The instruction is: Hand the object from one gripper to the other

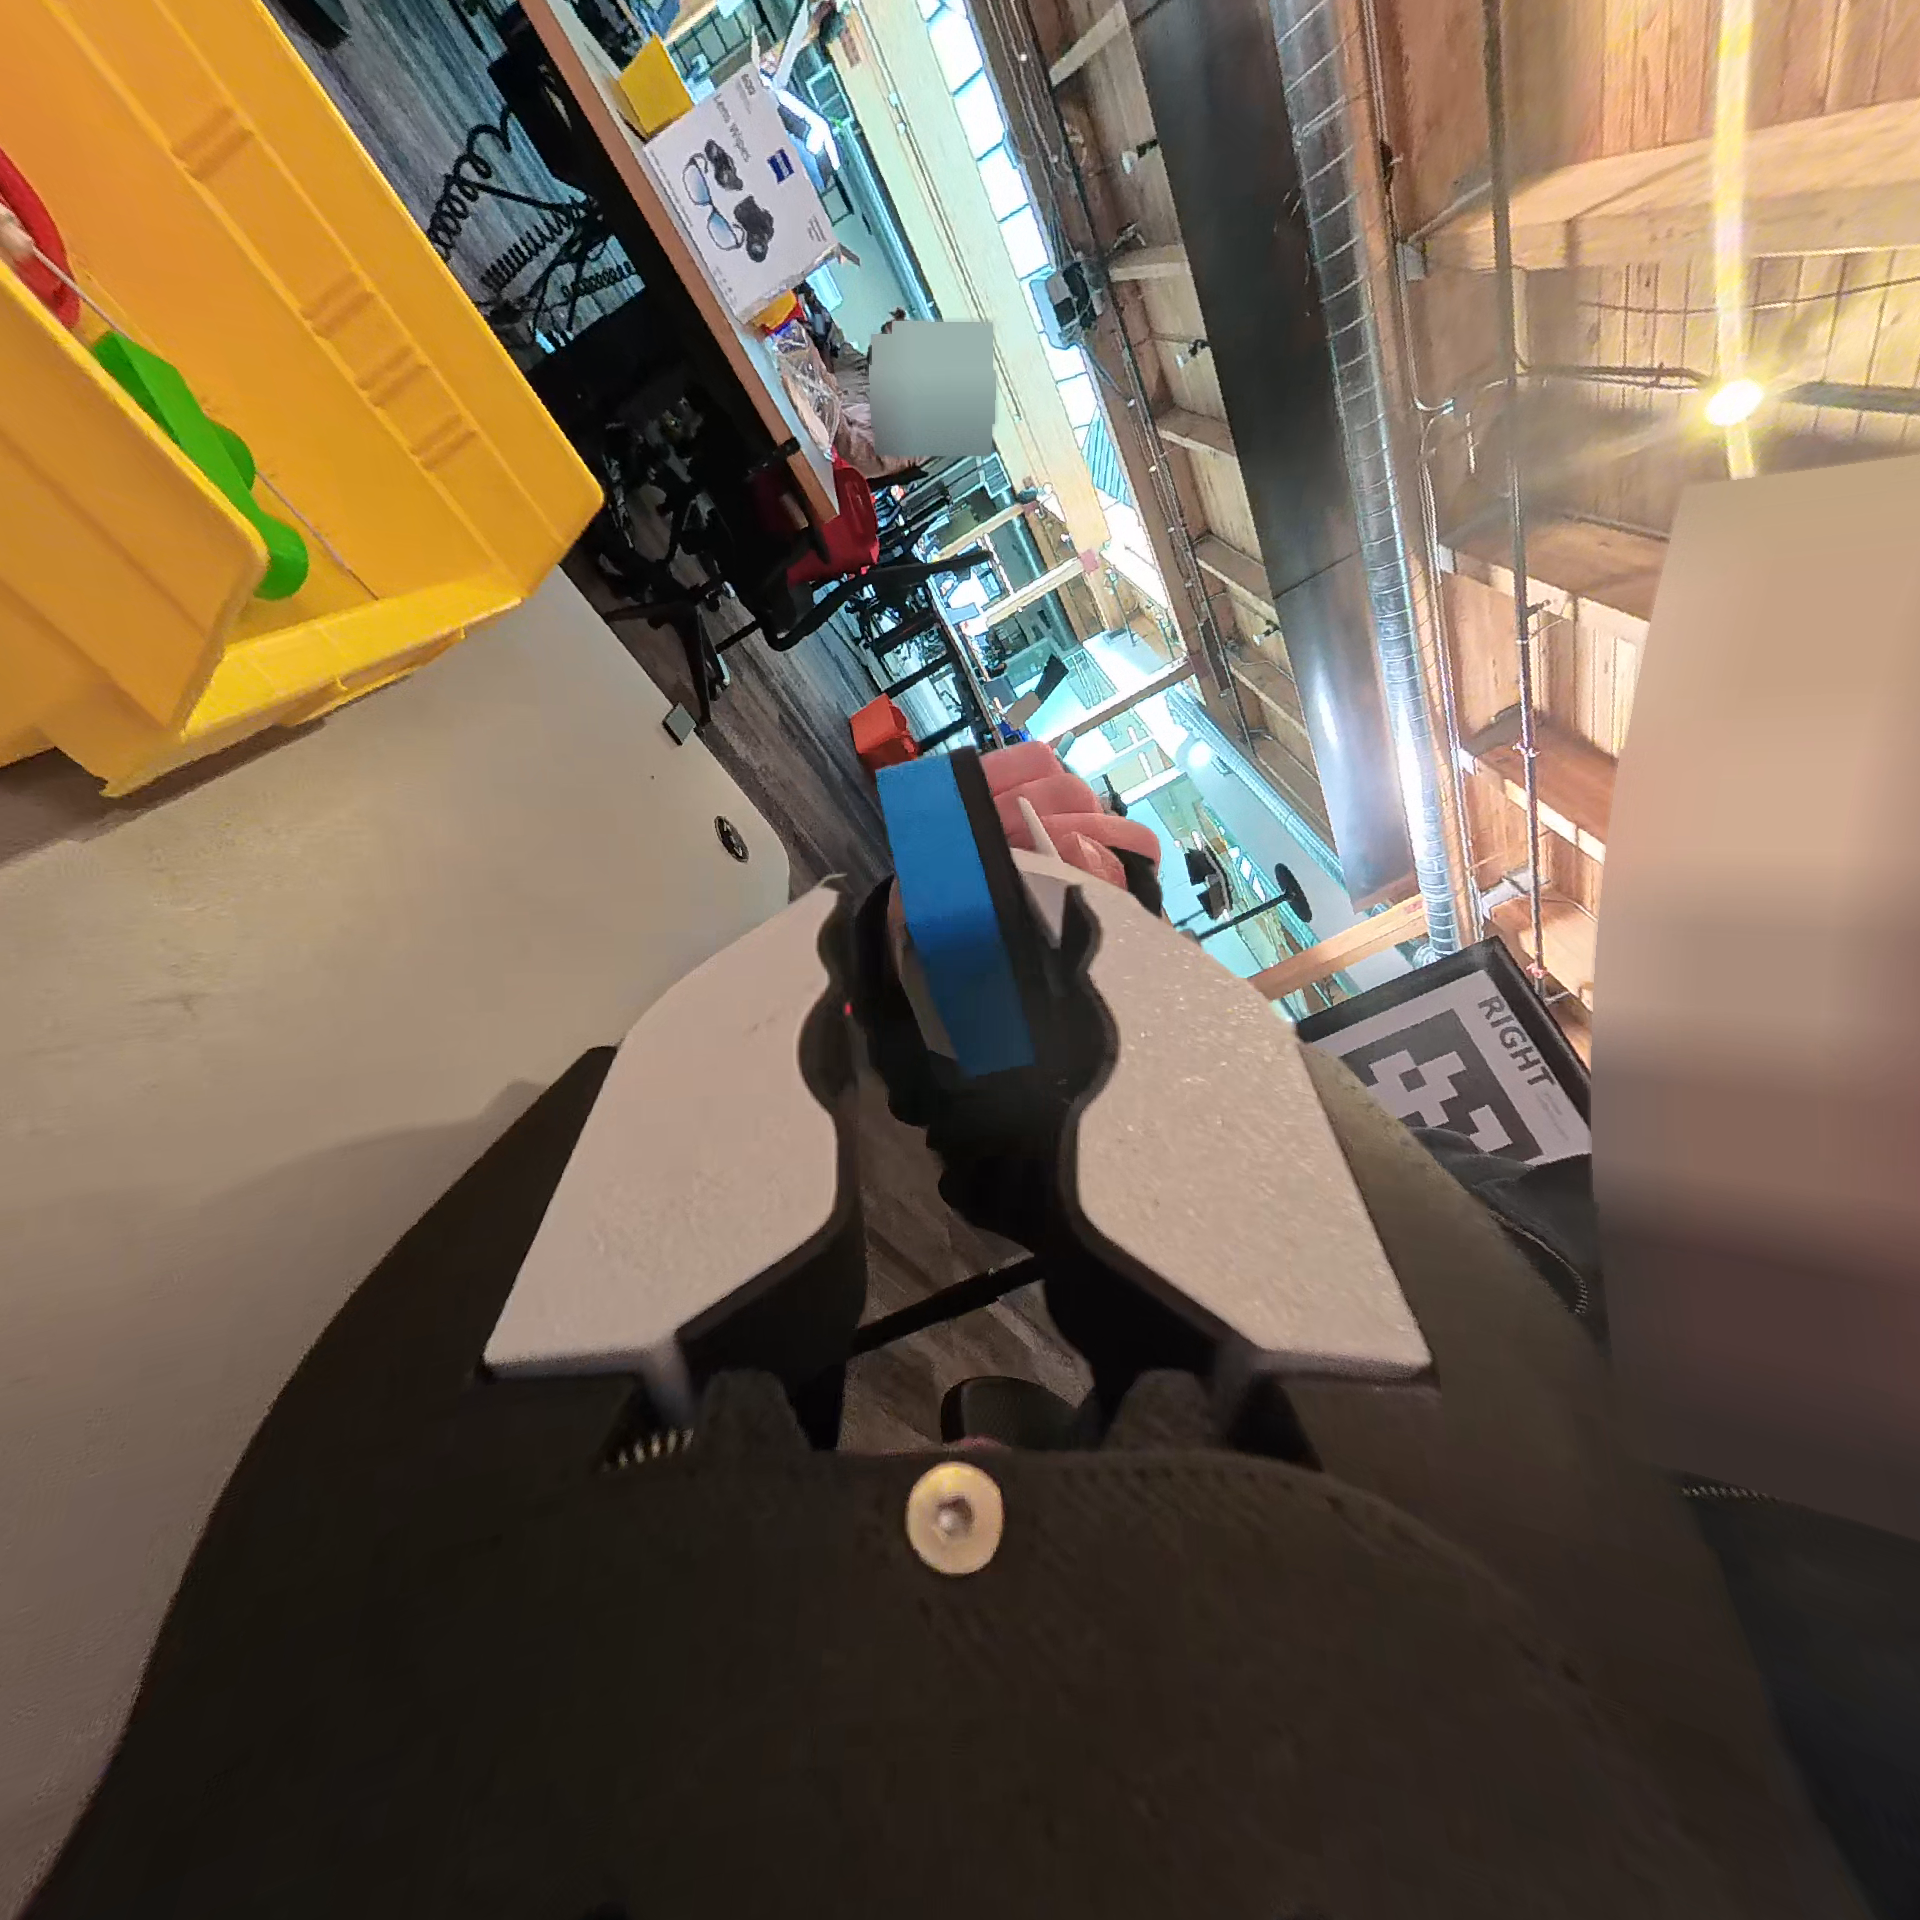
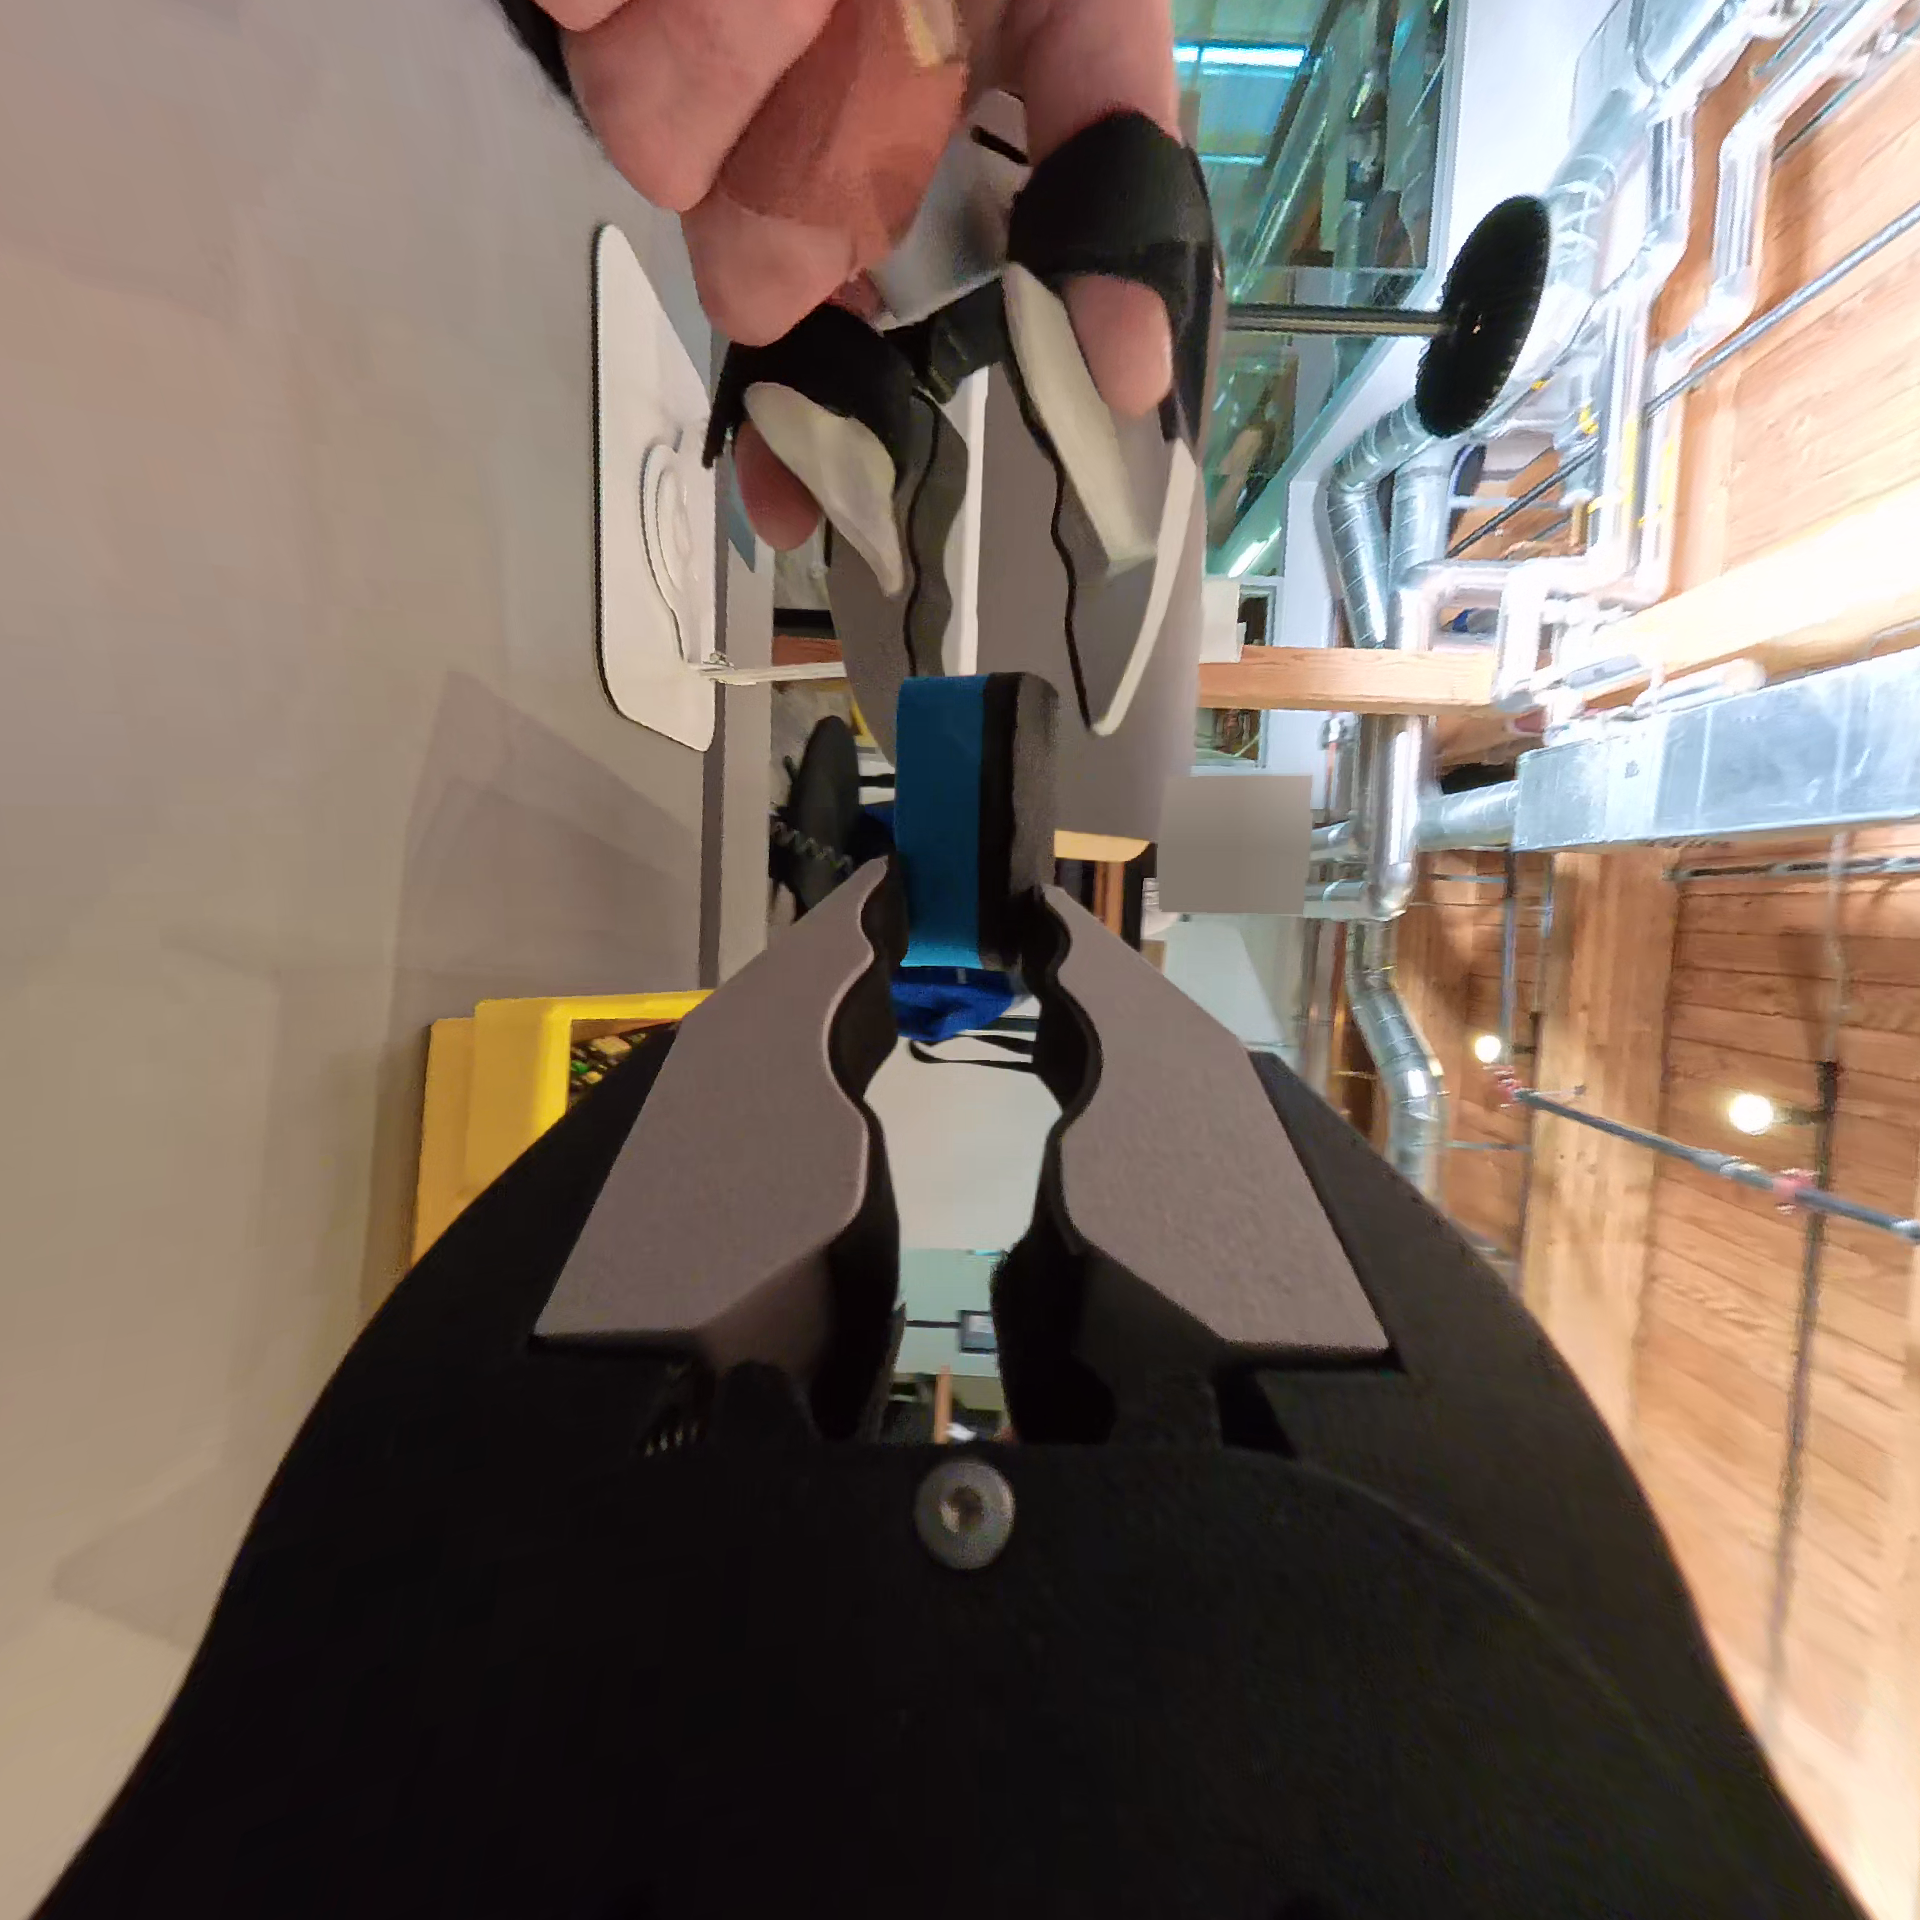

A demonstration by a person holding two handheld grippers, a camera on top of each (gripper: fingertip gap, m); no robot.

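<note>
Clamping one end of the block (image 2: 940, 810), the right tongs (image 2: 966, 891) press their two grey fingers against its sides. It is a single block, blue on one broad face and black foam on the other. Its long axis runs straight ahead along the fingers, pointing away from the right wrist camera toward the other tool. In that view the blue face is turned to the picture's left and the black layer to its right.

At the block's far end are the left tongs (image 2: 997, 694). Their two fingers stand apart and straddle the tip, with a thin gap showing beside the black edge. The left hand (image 2: 831, 156) works them from behind, with two fingertips tucked into black straps.

From the left wrist camera the same block runs lengthwise between the spread fingers. The right hand (image 1: 1049, 821) shows just past its far end. The block hangs in the air, clear of the counter (image 1: 312, 987).

Farther off on the counter sits a yellow bin (image 1: 343, 312) holding one green piece (image 1: 197, 447) and one red piece (image 1: 36, 239). A white pad (image 2: 644, 468) lies flat on the counter in the right wrist view. Beyond are office chairs (image 1: 821, 561) and a wooden ceiling with metal ducts (image 2: 1392, 1060).
</note>
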